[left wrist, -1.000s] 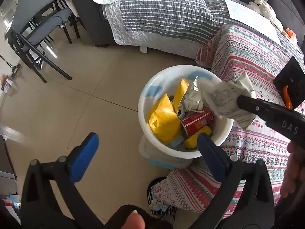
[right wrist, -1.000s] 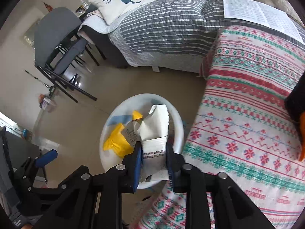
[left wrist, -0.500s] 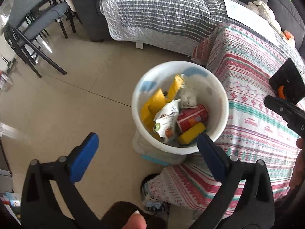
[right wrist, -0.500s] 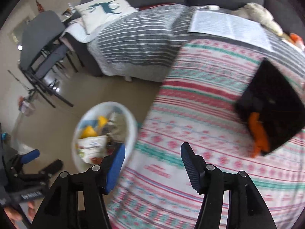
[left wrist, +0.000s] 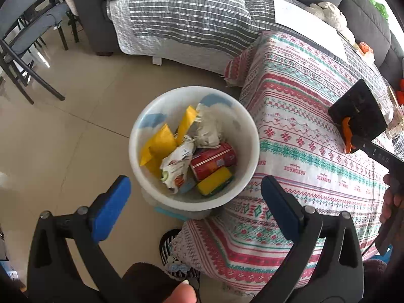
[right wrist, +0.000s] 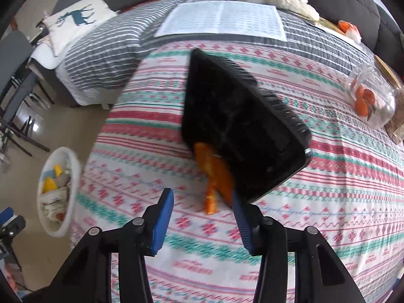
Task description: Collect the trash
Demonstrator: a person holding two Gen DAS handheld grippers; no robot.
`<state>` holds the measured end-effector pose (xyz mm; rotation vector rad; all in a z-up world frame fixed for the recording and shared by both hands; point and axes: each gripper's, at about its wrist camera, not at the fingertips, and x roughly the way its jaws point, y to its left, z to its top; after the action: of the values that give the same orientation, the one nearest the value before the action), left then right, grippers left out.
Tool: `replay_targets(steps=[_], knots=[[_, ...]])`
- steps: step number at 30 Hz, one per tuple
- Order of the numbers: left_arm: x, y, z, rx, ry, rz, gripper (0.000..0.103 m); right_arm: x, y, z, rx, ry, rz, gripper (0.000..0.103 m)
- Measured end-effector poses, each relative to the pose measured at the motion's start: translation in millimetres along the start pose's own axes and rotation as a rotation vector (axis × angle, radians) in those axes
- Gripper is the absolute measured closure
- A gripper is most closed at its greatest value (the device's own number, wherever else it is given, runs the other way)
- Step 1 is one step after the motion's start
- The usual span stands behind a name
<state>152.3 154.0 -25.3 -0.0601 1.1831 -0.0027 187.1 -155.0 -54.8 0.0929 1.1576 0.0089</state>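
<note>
A white bin (left wrist: 141, 136) stands on the floor beside the table, holding yellow wrappers, crumpled paper (left wrist: 176, 164), a red can (left wrist: 213, 157) and other trash; it also shows in the right wrist view (right wrist: 73, 176). My left gripper (left wrist: 195, 199) is open and empty above the bin's near rim. My right gripper (right wrist: 202, 217) is open and empty, low over the patterned tablecloth (right wrist: 328, 189), just in front of an orange peel (right wrist: 214, 174) that lies against a black tray (right wrist: 234, 121). The tray (left wrist: 358, 111) and peel (left wrist: 346, 136) also show in the left wrist view.
A clear jar with orange pieces (right wrist: 371, 101) sits at the table's far right. A grey striped sofa cover (left wrist: 186, 15) with a white sheet (right wrist: 222, 17) lies behind. Dark chairs (left wrist: 22, 50) stand on the tiled floor at left.
My right gripper opened and dropped the crumpled paper into the bin, then swung right over the table to the orange peel and black tray. My left gripper stayed open near the bin.
</note>
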Motion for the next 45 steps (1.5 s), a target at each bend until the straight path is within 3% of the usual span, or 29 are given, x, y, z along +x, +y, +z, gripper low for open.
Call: replay_targets(steps=[6,11,16,24,30,34,38,45], knots=[[2,-5,4,-0.002,0.003,-0.01,0.001,21,-5,7,-0.004,0.037,-0.024,0.064],[3,-9,5,0.001,0.006,-0.012,0.001,26,-9,10,0.005,0.035,0.004,0.095],[1,-18,6,0.011,0.003,-0.03,0.001,11,-12,4,0.001,0.029,0.065,0.097],[2,-49,6,0.057,-0.001,-0.058,0.001,-42,-21,-18,0.013,-0.014,0.238,0.102],[5,-80,7,0.097,0.005,-0.064,0.001,-72,-45,-35,-0.005,-0.055,0.222,0.102],[5,-103,9,0.116,0.003,-0.089,0.001,-64,-76,-48,0.042,-0.014,0.184,0.095],[8,-119,14,0.131,-0.002,-0.089,0.001,-50,-92,-65,0.053,0.047,0.143,0.057],[12,-113,9,0.106,0.018,-0.064,0.001,-29,-53,-70,-0.045,0.12,0.193,0.051]])
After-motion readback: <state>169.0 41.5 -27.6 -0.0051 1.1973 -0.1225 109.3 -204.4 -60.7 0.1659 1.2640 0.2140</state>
